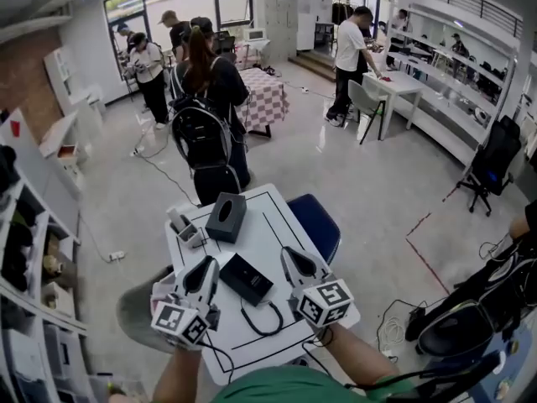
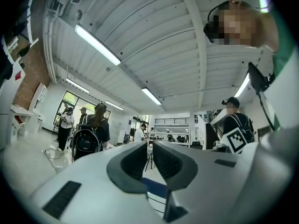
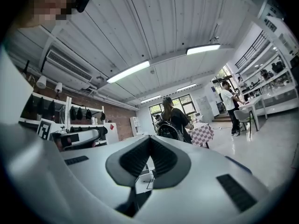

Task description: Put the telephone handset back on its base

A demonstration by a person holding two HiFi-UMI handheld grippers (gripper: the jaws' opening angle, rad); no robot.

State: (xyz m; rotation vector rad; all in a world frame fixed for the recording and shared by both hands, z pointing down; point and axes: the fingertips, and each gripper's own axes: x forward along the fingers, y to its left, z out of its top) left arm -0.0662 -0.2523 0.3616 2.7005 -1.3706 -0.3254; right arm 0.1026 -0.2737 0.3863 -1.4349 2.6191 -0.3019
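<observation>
Telephone (image 1: 246, 279) between empty tongs, left tongs (image 1: 207, 264) barely parted, right tongs (image 1: 288, 253) pressed together

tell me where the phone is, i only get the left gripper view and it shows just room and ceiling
Observer: In the head view the black telephone lies near the middle of the white table.
Operator: is the right gripper holding anything
Observer: No. The right gripper is shut, with nothing between its jaws.
Operator: anything else on that table
Observer: A black tissue box stands toward the far side, apart from the telephone.
</observation>
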